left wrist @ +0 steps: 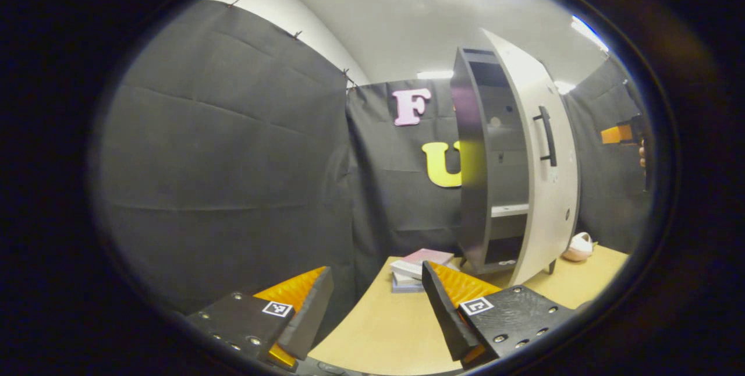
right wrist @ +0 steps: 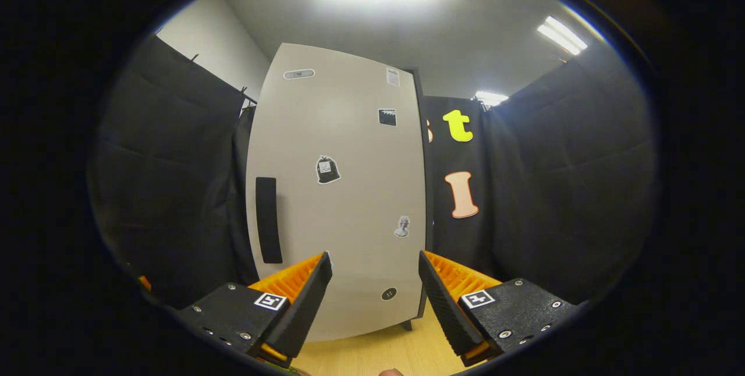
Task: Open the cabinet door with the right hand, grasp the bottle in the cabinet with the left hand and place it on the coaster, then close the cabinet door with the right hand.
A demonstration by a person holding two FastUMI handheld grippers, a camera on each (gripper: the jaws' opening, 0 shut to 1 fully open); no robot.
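Observation:
A tall cabinet (left wrist: 472,190) stands on the wooden table, its dark inside showing. Its pale door (left wrist: 544,149) is swung partly open and carries a black handle (left wrist: 546,136). A light shelf (left wrist: 510,210) crosses the inside low down. My left gripper (left wrist: 377,271) is open, holds nothing, and hangs well short of the cabinet. In the right gripper view the door (right wrist: 343,190) faces me close up, with its black handle (right wrist: 268,220) at the left. My right gripper (right wrist: 373,256) is open just in front of the door panel, right of the handle.
A small stack of books (left wrist: 416,268) lies on the table (left wrist: 378,329) in front of the cabinet. A small pink and white object (left wrist: 579,246) sits right of the door's foot. The other gripper (left wrist: 618,134) and a hand show at the far right.

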